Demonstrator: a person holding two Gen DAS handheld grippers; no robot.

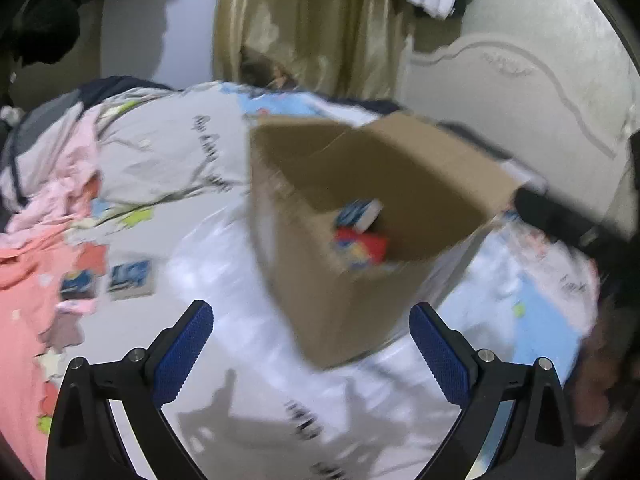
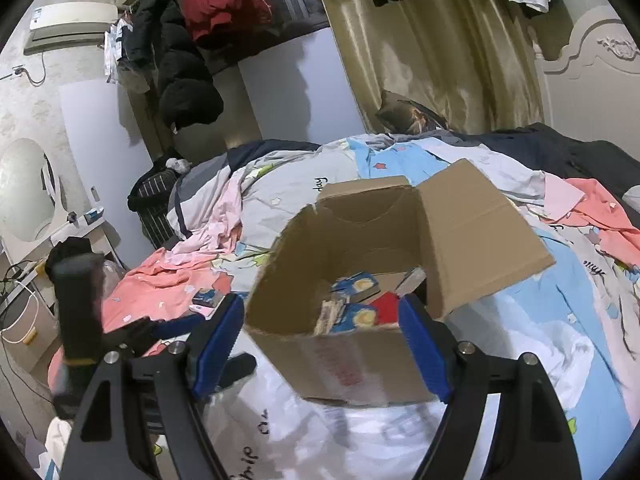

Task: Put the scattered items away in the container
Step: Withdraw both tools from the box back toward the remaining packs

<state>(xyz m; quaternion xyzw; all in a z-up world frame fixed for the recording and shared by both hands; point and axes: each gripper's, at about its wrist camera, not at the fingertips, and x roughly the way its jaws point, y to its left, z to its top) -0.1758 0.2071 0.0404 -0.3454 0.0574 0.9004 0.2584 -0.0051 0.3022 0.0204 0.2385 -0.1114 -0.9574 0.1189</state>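
Both fisheye views bend strongly toward dark round edges. The left view is smeared by motion blur, most on the cardboard box (image 1: 360, 216) ahead of the claw, and shadows fall on the bedsheet (image 1: 248, 412) between its fingers. The right view is sharper, with dim indoor light and glare on the curtain (image 2: 432, 48) far behind.

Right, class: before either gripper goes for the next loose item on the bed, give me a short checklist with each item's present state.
1. Left gripper empty, jaws wide: ok.
2. Right gripper empty: ok.
3. Cardboard box open, flaps clear: ok.
4. Room left in the box: ok.
5. Small blue packs on the bedding still outside the box: not ok.
6. Exact number of loose items left: cannot tell.
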